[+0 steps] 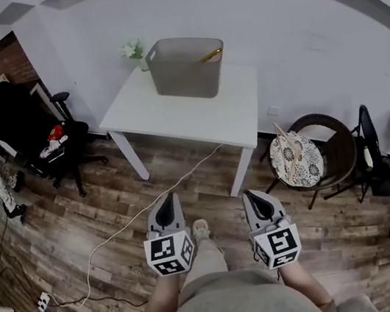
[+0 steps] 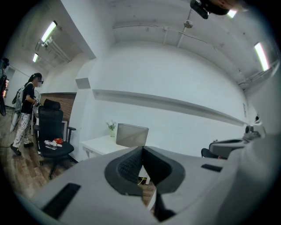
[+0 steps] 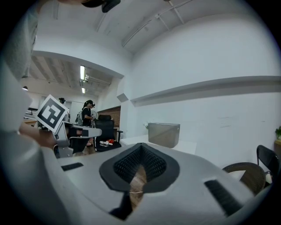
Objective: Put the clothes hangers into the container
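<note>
Wood-plank floor (image 1: 80,224) fills the room below us, with one white table (image 1: 196,118) against the pale wall. On the table stands one grey container (image 1: 185,67), and just behind its left corner one small potted plant (image 1: 133,50). One gold hanger (image 1: 212,55) shows at the container's right rim, resting inside. To the right of the table, well apart from it, one round wicker chair (image 1: 336,149) carries a patterned cushion (image 1: 296,160); on it lies what looks like one pale wooden hanger (image 1: 288,144), though we cannot make out its shape fully. One black office chair (image 1: 43,141) stands at the left, and one white cable (image 1: 119,232) runs across the floor from under the table. We hold two grippers low, near our legs and far from the table: the left gripper (image 1: 165,200) has its jaws pressed together with nothing between them, and the right gripper (image 1: 256,199) likewise has its jaws closed and empty.
</note>
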Motion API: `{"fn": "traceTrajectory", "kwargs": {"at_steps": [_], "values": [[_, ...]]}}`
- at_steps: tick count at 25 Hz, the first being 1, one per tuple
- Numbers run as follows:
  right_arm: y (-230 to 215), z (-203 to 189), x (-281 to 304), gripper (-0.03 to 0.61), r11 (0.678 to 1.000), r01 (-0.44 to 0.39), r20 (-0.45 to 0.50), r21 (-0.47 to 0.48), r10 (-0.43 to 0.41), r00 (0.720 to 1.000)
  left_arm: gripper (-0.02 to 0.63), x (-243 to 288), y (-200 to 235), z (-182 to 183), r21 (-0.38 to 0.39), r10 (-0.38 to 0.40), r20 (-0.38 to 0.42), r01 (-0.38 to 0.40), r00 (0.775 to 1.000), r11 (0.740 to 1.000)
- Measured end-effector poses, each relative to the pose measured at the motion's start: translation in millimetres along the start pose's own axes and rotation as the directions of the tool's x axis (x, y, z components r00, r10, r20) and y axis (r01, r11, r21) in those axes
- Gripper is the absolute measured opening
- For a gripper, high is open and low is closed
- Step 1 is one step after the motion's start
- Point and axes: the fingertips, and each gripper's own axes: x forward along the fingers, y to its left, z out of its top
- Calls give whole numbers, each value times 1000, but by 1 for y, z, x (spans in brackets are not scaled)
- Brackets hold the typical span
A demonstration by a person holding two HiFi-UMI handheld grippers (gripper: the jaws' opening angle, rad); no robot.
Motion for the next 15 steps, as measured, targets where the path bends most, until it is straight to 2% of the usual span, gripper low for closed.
{"fn": "traceTrajectory", "kwargs": {"at_steps": [15], "values": [[-16,-3,5,0,1000,3,1,11,-3,1000,8,13,-13,3,25,-26,-11,26,1000,999]]}}
